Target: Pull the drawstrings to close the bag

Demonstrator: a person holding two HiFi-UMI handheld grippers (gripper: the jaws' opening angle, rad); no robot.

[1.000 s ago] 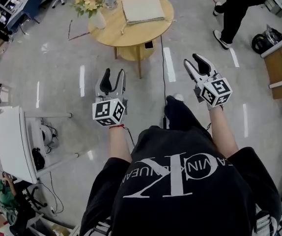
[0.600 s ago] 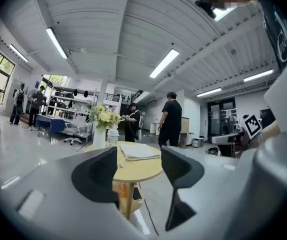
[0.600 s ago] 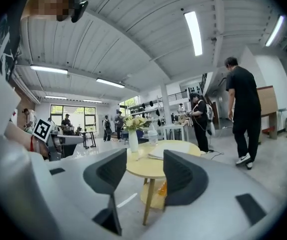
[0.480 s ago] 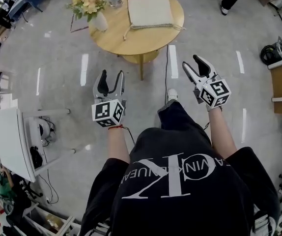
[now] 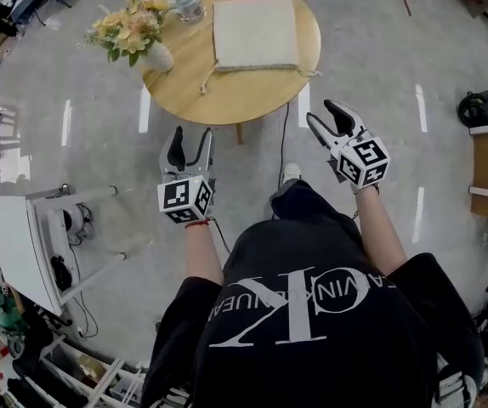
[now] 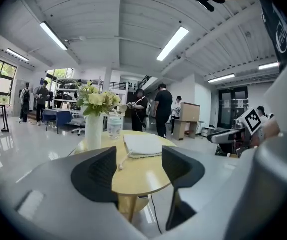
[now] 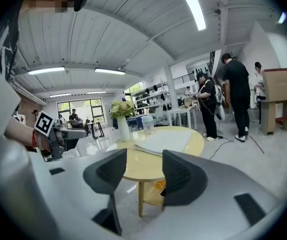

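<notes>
Two grippers noted, neither holding anything: the left gripper (image 5: pixel 191 136) has its jaws opening with only air between them, and the right gripper (image 5: pixel 322 114) has its jaws well apart, likewise empty. The bag (image 5: pixel 254 31) lies flat on the far half of the round table (image 5: pixel 227 100), beyond both grippers and touching neither. Its drawstring edge runs left to right along the near side, one cord end (image 5: pixel 207 76) trailing off the near-left corner and the other cord end (image 5: pixel 310 72) off the near-right corner. The left cord lies almost straight ahead of the left gripper; the right cord lies ahead and slightly left of the right gripper. Judgement: each gripper must go forward and down to its own cord, then pull outward along that edge. A vase of flowers (image 5: pixel 138 39) stands left of the bag, near the left gripper's route.
</notes>
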